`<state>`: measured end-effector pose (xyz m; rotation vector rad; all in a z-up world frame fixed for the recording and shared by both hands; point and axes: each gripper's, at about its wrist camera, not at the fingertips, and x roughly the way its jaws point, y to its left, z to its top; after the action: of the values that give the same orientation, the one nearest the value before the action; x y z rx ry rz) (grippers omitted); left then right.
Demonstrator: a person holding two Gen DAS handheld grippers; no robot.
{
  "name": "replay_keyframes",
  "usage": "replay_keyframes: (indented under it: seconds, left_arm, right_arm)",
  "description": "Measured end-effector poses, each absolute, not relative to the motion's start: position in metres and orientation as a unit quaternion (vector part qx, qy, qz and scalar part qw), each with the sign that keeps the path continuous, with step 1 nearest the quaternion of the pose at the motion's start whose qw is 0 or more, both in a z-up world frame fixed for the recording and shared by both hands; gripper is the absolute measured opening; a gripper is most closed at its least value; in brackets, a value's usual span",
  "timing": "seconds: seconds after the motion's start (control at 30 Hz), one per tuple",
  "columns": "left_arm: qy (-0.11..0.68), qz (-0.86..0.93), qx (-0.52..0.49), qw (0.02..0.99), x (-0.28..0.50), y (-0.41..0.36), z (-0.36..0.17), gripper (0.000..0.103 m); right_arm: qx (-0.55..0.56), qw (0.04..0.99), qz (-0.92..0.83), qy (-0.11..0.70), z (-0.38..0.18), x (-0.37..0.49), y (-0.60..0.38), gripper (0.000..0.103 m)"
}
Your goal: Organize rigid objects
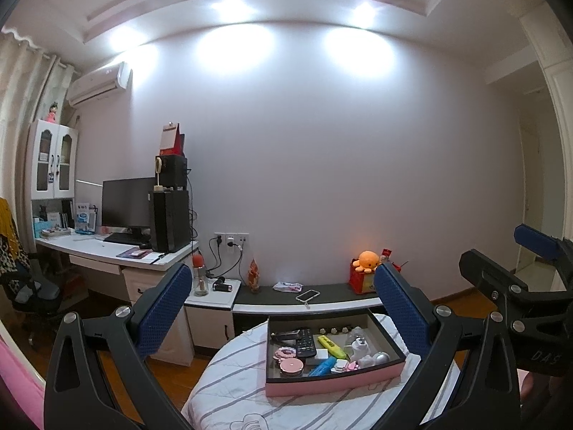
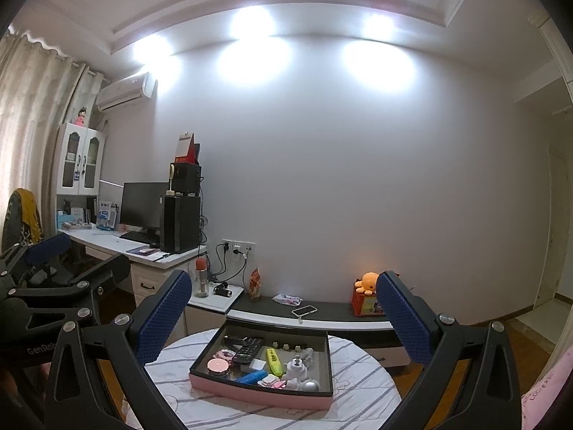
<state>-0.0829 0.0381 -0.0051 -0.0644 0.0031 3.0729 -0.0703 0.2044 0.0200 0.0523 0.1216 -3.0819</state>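
Observation:
A shallow pink tray sits on a round table covered by a striped white cloth. Inside lie a black remote, a yellow highlighter, a blue marker, a round pink compact, a silver ball and white pieces. My left gripper hangs open above the tray, holding nothing. My right gripper is likewise open and empty, raised over the tray. Each gripper shows at the other view's edge.
Behind the table runs a low dark-topped cabinet carrying a phone, a red box with an orange plush octopus and a snack bag. At left are a desk with a monitor and a chair.

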Motion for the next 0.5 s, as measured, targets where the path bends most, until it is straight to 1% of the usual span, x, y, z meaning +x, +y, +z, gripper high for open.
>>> replay_keyframes:
  seconds: [0.5]
  left_arm:
    - [0.013,0.999,0.004,0.053,-0.087,0.050,-0.007,0.103]
  right_arm:
    - [0.002,0.002,-0.999,0.050,0.013,-0.070,0.210,0.103]
